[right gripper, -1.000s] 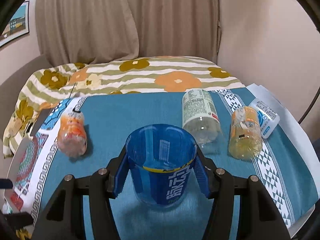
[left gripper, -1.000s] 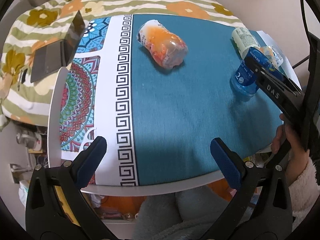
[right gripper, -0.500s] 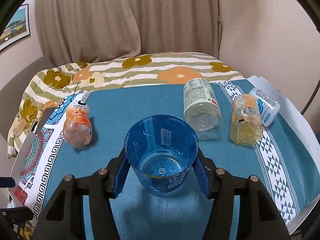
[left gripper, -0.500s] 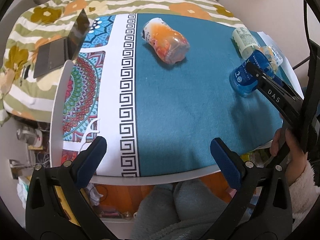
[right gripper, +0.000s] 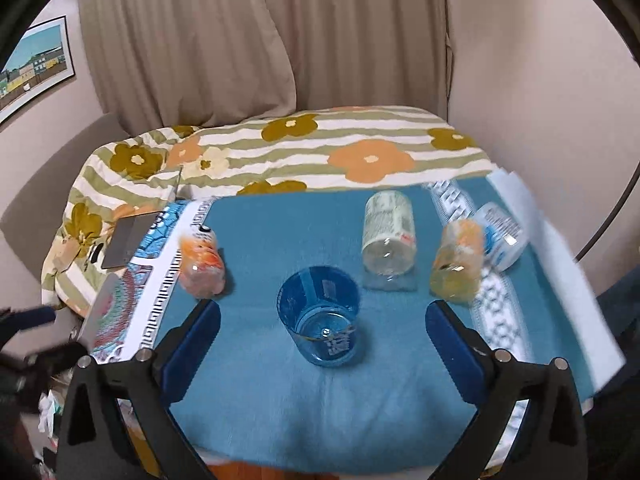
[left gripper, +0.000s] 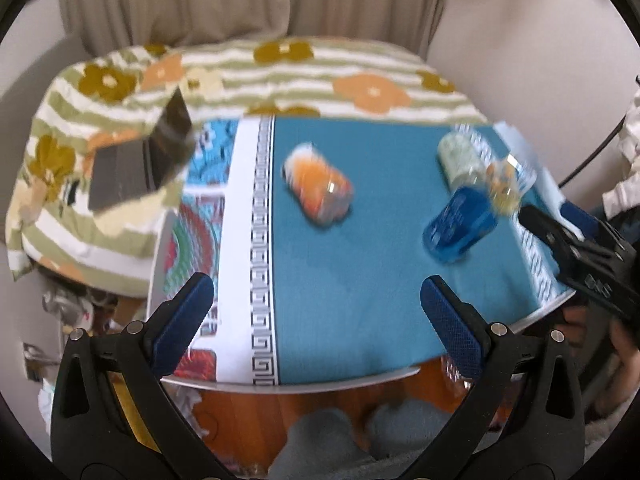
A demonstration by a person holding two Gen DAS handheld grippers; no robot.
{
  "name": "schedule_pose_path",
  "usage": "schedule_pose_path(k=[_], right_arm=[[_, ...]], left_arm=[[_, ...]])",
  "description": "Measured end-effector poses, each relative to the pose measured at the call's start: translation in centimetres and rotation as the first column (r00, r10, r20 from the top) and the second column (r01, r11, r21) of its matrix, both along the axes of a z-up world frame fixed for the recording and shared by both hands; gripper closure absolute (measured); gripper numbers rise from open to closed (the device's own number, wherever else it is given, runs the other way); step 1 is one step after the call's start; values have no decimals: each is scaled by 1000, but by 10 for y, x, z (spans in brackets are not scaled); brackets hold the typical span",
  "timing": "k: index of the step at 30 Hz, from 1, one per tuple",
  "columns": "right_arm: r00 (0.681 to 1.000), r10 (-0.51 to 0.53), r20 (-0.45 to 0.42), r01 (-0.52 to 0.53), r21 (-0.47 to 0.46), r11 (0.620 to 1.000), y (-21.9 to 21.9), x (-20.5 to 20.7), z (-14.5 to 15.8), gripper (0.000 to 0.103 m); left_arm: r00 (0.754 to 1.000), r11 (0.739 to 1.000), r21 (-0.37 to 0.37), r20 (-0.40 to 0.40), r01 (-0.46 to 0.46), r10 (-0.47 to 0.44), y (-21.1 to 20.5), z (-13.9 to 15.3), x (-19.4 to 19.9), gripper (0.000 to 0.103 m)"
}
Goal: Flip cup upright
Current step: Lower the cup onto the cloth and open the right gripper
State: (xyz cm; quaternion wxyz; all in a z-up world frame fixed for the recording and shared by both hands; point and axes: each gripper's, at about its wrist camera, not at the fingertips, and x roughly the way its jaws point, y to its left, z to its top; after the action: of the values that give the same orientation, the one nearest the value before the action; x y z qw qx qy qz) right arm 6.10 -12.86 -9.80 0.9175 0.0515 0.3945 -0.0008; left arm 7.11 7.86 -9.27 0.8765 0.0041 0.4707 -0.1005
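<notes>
One blue cup (right gripper: 320,316) upright, mouth skyward

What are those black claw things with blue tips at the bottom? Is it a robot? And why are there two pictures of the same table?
It's not a robot. A person holds a grabber tool in each hand, and each tool carries a small camera looking out along its two fingers. One picture comes from the left gripper, the other from the right gripper. Both are open and holding nothing. On the teal tablecloth a blue cup stands upright, mouth up, in front of the right gripper and touching neither finger. Around it four plastic bottles lie on their sides: an orange bottle at the left, a pale bottle, a yellow bottle and a blue-and-white bottle. Behind the table is a flowery blanket.
</notes>
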Motion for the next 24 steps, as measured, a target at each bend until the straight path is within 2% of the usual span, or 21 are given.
schedule_pose_path(k=[5, 11, 17, 24], right_arm=[[999, 38, -3, -38, -22, 999, -15, -22, 39, 1], [999, 24, -26, -25, -26, 999, -44, -45, 65, 1], [998, 32, -45, -35, -60, 998, -60, -59, 66, 1], [999, 21, -42, -23, -49, 999, -71, -70, 68, 1]], left_arm=[[996, 1000, -4, 85, -28, 28, -19, 34, -12, 0], [983, 998, 4, 174, -59, 57, -46, 58, -41, 0], [973, 997, 0, 220, -76, 74, -65, 64, -64, 0], [966, 996, 2, 246, -84, 81, -75, 68, -77, 0]])
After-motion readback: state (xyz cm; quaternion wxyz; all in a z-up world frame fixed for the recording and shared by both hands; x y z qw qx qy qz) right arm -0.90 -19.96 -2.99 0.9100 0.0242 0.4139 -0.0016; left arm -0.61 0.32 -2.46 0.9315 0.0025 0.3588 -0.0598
